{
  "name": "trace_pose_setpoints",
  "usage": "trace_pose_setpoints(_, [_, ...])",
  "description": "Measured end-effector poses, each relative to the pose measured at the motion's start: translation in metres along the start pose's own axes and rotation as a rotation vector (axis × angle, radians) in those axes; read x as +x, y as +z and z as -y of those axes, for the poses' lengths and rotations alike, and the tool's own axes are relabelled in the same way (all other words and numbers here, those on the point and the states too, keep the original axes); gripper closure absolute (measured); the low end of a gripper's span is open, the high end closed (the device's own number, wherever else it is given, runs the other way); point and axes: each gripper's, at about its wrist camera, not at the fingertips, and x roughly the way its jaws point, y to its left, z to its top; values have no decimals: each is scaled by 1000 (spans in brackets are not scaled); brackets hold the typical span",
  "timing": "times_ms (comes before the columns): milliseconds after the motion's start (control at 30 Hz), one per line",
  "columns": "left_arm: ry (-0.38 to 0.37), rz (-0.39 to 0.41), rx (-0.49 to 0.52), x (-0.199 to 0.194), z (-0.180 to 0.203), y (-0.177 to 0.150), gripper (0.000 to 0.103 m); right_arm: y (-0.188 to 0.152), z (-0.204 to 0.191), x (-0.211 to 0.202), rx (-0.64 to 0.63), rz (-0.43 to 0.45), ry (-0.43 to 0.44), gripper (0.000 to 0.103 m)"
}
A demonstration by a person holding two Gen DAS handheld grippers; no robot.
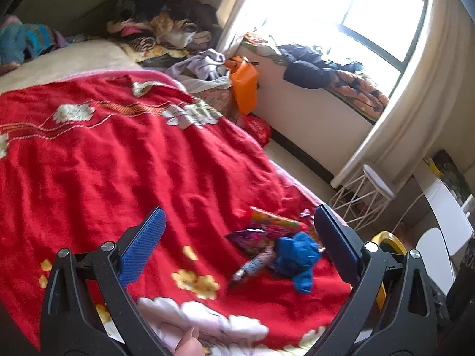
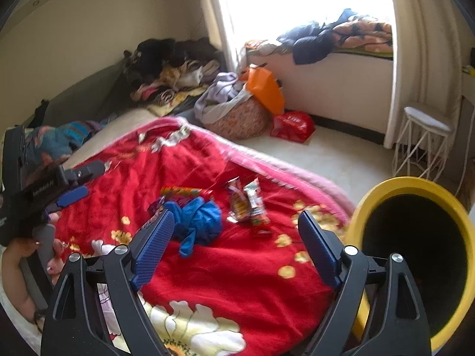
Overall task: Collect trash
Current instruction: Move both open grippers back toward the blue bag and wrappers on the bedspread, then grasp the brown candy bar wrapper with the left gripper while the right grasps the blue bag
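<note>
The right gripper [image 2: 236,238] hangs with jaws spread and empty over the red flowered blanket [image 2: 237,273]; the left gripper [image 1: 237,243] is likewise agape. Beyond, a crumpled blue plastic bag [image 2: 197,219] lies among colourful snack wrappers [image 2: 248,203] (the yellow-rimmed round bin [image 2: 412,255] at three o'clock).

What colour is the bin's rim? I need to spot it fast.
Yellow, around a dark inside. The bin shows best in the right wrist view.

Daylight via window [image 1: 383,17], blown-out glare; slight motion blur; fisheye bend, dark corners at edges.
</note>
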Motion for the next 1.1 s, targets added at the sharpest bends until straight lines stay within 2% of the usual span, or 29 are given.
trace_pose_setpoints(133, [-1,-40,-17,8,-11,-3,24,-5,-6,26,-6,-62,15,30])
trace_pose_setpoints(167, [-5,-48,-17,10,-12,-4,31,-6,-6,31,-4,-74,17,33])
trace_pose_setpoints(267, [-24,-97,-4,19,-12,-12,43,-8,-8,48,9,-117,42,38])
trace_pose_setpoints(467, [-92,-198,44,37,-4,-28,58,-12,-12,76,23,-190,90,44])
trace_pose_setpoints(567, [-109,-237,60,44,-2,-37,62,-14,-13,88,27,-224,106,49])
trace_pose_setpoints(633, [-115,-259,64,49,0,-41,65,-16,-11,97,45,-254,125,54])
trace_pose_setpoints(700, [-116,-277,73,53,1,-46,66,-17,-10,101,51,-272,148,76])
trace_pose_setpoints(800, [-115,-295,87,56,2,-52,74,-18,-10,94,48,-260,168,95])
trace_pose_setpoints(867, [-116,-303,94,59,4,-53,81,-19,-8,86,61,-246,181,98])
trace_pose_setpoints(1100, [-133,-331,133,61,14,-60,87,-25,3,56,109,-203,199,99])
